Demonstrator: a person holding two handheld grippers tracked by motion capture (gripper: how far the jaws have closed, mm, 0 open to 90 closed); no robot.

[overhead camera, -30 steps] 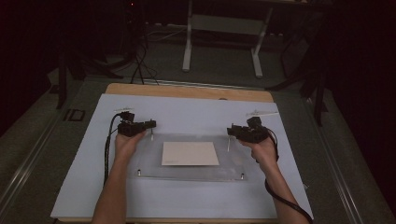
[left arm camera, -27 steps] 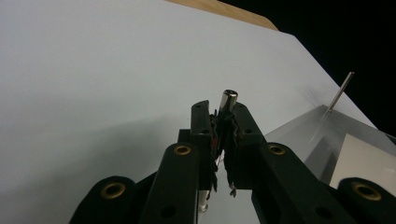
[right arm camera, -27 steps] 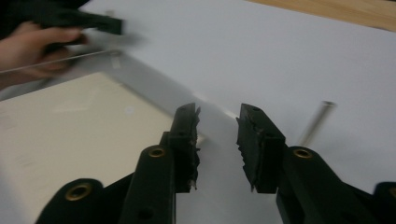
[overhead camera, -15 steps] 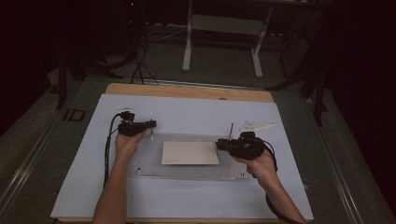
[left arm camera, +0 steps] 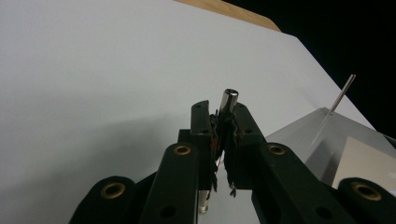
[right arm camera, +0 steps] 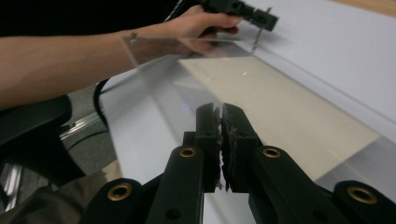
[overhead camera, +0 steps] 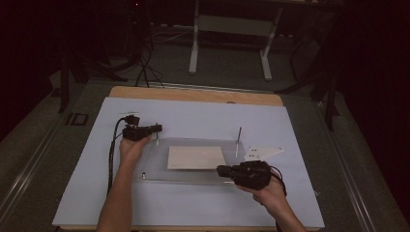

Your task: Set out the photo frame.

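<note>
My left claw (left arm camera: 223, 122) is clenched on a small metal pin (left arm camera: 229, 99) standing at the far-left corner of the clear acrylic plate (overhead camera: 159, 162). My right claw (right arm camera: 220, 123) is pressed closed with nothing between its tips, hovering low at the plate's near edge, about five o'clock from the cream sheet (overhead camera: 197, 157) under the plate. A second thin pin (overhead camera: 238, 140) stands at two o'clock. I judge the pin needs a straight, vertical pull while the right steadies the plate on the counter (overhead camera: 203, 116).
</note>
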